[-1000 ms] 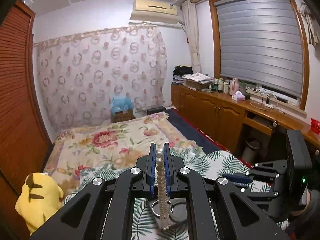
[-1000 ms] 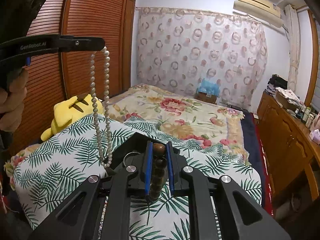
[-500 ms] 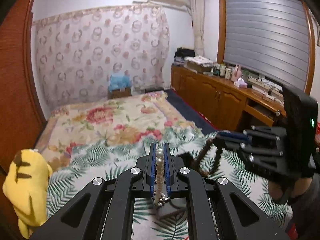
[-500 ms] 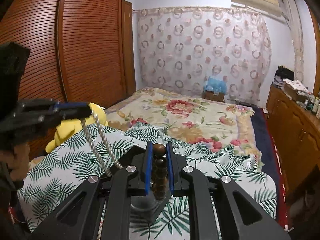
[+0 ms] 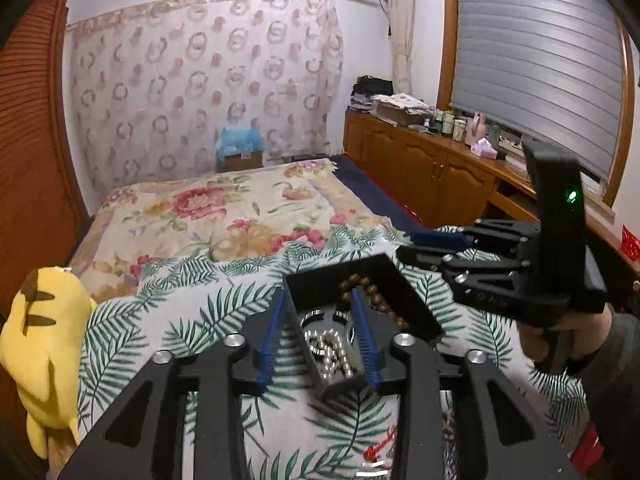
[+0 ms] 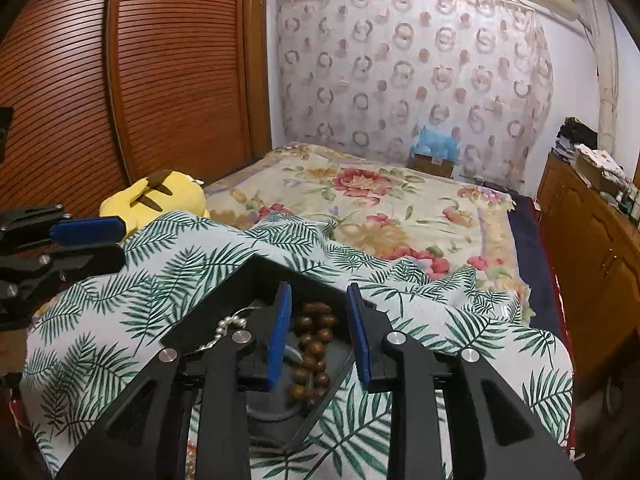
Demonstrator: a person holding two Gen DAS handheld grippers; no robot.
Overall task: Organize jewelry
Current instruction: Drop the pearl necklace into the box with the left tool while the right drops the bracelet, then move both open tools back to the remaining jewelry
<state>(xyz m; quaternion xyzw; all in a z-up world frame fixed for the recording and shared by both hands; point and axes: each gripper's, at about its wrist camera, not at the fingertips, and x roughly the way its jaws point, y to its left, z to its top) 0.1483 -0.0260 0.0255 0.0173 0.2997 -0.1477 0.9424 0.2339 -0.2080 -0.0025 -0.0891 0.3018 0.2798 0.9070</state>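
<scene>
Bedroom: floral bed (image 5: 224, 208), louvred wardrobe (image 6: 160, 72), patterned curtain (image 5: 200, 88), shuttered window (image 5: 536, 56).

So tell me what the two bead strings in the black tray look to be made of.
Pearl string: small glossy white beads with bright highlights; looks like pearl or imitation pearl, which one I can't tell.
Brown bead string: larger dark brown round beads with a soft polished sheen, probably wood, possibly resin.
Both lie loose in the black tray.
</scene>
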